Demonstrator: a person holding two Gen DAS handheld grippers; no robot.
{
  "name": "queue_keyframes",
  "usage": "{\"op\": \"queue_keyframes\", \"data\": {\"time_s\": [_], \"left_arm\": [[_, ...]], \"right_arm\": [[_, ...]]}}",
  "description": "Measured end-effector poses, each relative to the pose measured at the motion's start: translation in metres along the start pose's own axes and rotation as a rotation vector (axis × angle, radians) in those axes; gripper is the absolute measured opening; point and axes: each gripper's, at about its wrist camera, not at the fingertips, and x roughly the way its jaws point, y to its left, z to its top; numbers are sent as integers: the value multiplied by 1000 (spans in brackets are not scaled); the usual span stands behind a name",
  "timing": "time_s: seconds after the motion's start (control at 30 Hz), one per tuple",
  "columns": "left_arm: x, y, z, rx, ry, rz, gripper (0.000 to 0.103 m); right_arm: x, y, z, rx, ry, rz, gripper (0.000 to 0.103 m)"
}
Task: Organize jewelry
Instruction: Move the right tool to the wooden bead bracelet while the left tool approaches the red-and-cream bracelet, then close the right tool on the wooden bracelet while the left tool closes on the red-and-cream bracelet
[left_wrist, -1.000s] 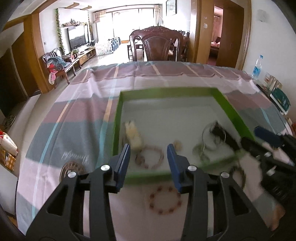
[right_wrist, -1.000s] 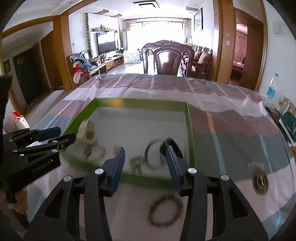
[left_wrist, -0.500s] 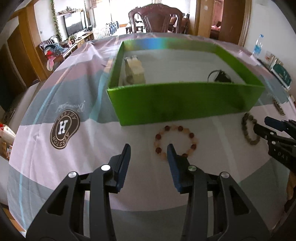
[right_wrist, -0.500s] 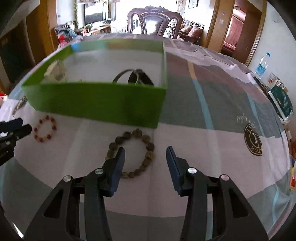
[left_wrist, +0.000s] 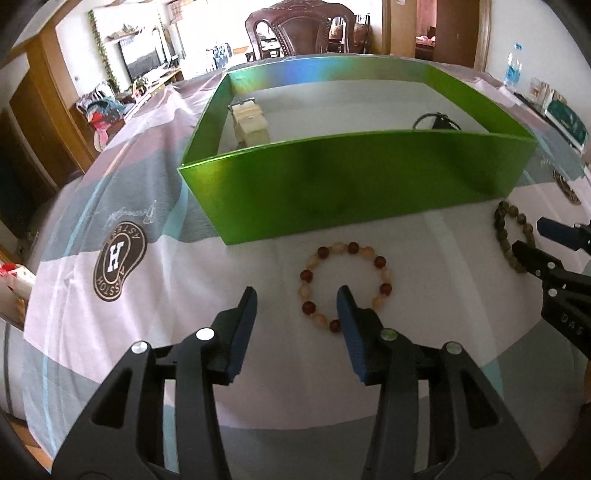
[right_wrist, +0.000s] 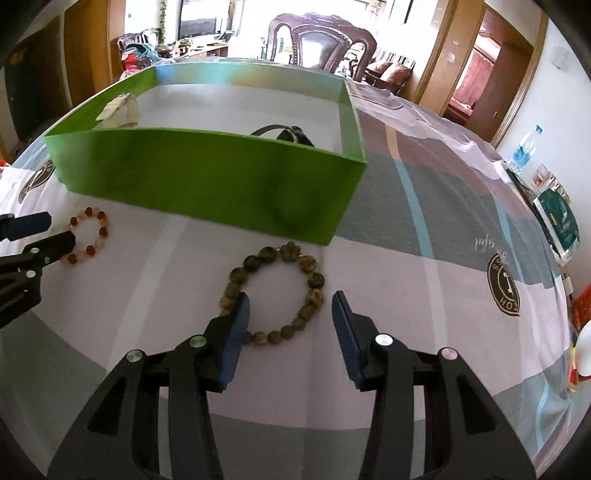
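A red and cream bead bracelet (left_wrist: 380, 264) lies on the cloth in front of a green box (left_wrist: 351, 184). My left gripper (left_wrist: 296, 295) hangs low over it with its jaws opening. The ring's left side lies between them, untouched. A brown bead bracelet (right_wrist: 314, 280) lies further right. My right gripper (right_wrist: 290, 297) is open over it, its left finger above the ring's left side. Each wrist view shows the other gripper, the right gripper (left_wrist: 530, 236) and the left gripper (right_wrist: 61, 229). The box (right_wrist: 203, 173) holds a cream piece (left_wrist: 249, 123) and a dark bangle (left_wrist: 437, 120).
The striped tablecloth (left_wrist: 122, 258) drops off at the left and near edges. A water bottle (left_wrist: 513, 72) and books (left_wrist: 565, 118) sit at the far right. A wooden chair (left_wrist: 303, 33) stands behind the table.
Both grippers have come down from above the box to just over the cloth in front of it. The box's front wall now hides most of its inside. The left jaws stand slightly wider.
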Motion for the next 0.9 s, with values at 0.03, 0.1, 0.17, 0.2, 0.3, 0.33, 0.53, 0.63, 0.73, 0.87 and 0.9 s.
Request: {"op": "queue_keyframes", "data": {"time_s": [0.03,0.1,0.17,0.2,0.3,0.33,0.53,0.63,0.73,0.87,0.9], "left_arm": [[-2,-3,-1,8,0,3,46],[-5,-5,-5,22,-1,-3,46],[-10,-10,-11,36,-2,-17,46],[-12,-12,-14,40,0,-30,46],[-20,-13,-25,40,24,-137,47],[-23,-12,-27,34,26,-167,47],[-19,-2,-24,12,22,-117,47],[-17,-4,-25,15,21,-107,47],[-19,-3,-25,14,19,-111,41],[-18,-8,-23,7,14,-142,25],[-17,-10,-23,8,13,-142,23]], "right_arm": [[-2,2,-2,-4,0,4,46],[-8,7,-8,-12,3,16,46],[-15,12,-16,-23,5,35,48],[-17,14,-18,-26,8,43,49],[-27,19,-29,-45,23,111,49],[-31,22,-32,-50,25,135,49],[-31,14,-30,5,12,105,49],[-25,9,-28,34,17,102,49],[-22,8,-28,36,13,96,48],[-23,15,-26,20,8,136,21],[-24,18,-26,12,7,142,14]]}}
